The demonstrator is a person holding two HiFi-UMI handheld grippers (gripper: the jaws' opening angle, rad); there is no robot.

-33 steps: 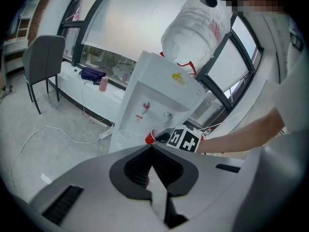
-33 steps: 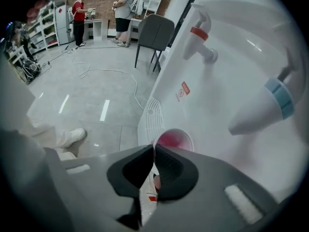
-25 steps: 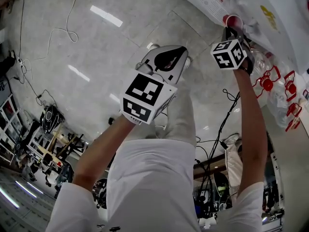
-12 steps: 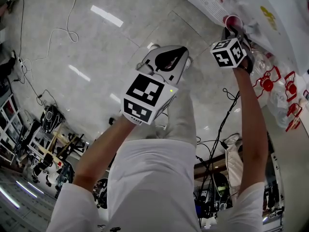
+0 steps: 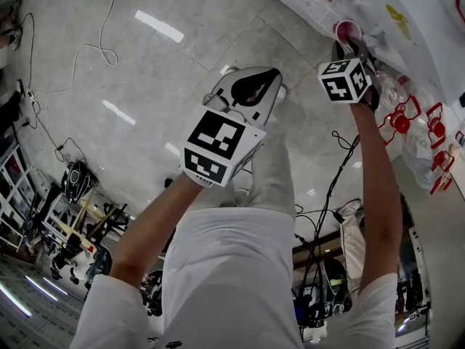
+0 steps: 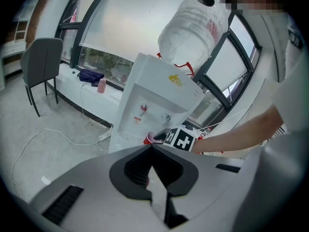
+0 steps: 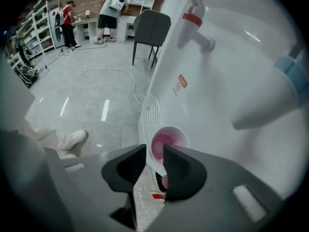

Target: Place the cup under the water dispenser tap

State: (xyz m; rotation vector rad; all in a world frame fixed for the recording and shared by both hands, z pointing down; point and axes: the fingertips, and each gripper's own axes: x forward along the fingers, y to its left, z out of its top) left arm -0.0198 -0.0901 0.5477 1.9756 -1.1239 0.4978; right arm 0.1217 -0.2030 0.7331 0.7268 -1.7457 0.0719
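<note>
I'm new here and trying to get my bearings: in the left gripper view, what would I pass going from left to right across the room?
From the left: grey chair → dark bag on the ledge → pink bottle → white water dispenser → person's forearm.

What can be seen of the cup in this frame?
The cup is a pinkish-red, plastic-looking one with a round open mouth, and it looks empty. It stands upright on the white drip tray of the water dispenser, below the taps; which tap it sits under cannot be told. The right gripper has just been opening its jaws, which stand apart on either side of the cup's near wall without pressing it.
</note>
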